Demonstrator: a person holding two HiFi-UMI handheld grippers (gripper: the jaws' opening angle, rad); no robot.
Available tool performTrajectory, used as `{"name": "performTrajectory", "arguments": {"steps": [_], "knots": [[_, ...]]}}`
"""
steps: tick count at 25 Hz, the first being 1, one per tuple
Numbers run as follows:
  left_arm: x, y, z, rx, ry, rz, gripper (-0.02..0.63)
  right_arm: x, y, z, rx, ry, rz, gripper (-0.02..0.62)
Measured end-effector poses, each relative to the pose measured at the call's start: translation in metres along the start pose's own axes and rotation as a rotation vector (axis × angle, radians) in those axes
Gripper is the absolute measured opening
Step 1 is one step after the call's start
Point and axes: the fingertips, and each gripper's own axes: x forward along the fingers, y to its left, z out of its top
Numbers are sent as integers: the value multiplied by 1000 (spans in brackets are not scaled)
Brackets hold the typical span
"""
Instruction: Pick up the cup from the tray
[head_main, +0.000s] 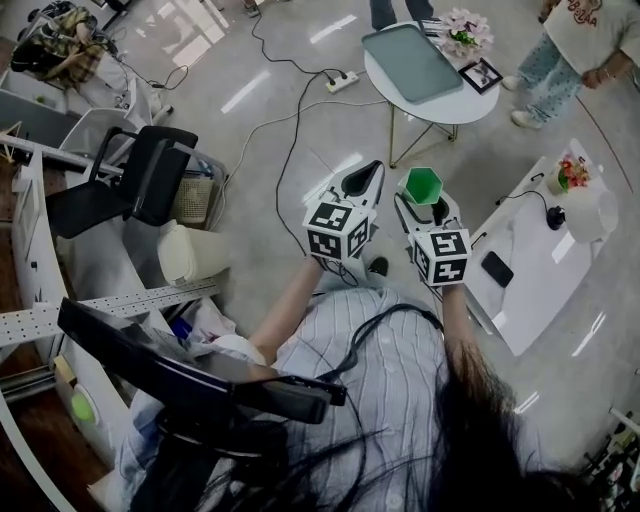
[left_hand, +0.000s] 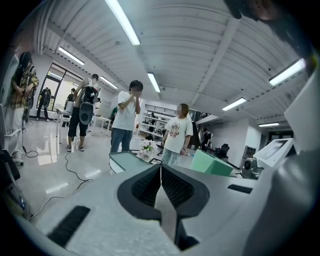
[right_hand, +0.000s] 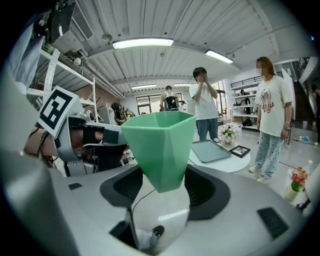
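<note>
Gripping the green cup (right_hand: 159, 145), the right gripper (right_hand: 162, 176) has its jaws closed in on the cup's narrow lower end, dark pads (right_hand: 207, 190) on either side, cup upright with the mouth up. Head view: cup (head_main: 422, 184) sits centre frame, right gripper (head_main: 426, 205) holding it in the air over the floor (head_main: 260, 90), well apart from the tray (head_main: 410, 62). Tray lies flat on the round white table (head_main: 470, 105), upper centre-right of frame, with flowers (head_main: 462, 30) and a picture frame (head_main: 481, 73) just beside it. Same tray (right_hand: 210, 150) shows behind the cup in the right gripper view. Left gripper (left_hand: 161, 172): jaws pressed fully together, ribbed pads (left_hand: 145, 187) meeting along a thin seam, nothing between them. In the head view the left gripper (head_main: 365, 182) is just left of the right one, both marker cubes (head_main: 338, 228) facing the camera. Person (head_main: 575, 40) stands at the upper right edge, near the table.
</note>
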Motion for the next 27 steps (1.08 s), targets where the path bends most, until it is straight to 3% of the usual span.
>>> {"name": "performTrajectory", "arguments": {"steps": [27], "knots": [[2, -2, -2, 14, 3, 1, 15, -1, -5, -3, -1, 7, -4, 264]]}}
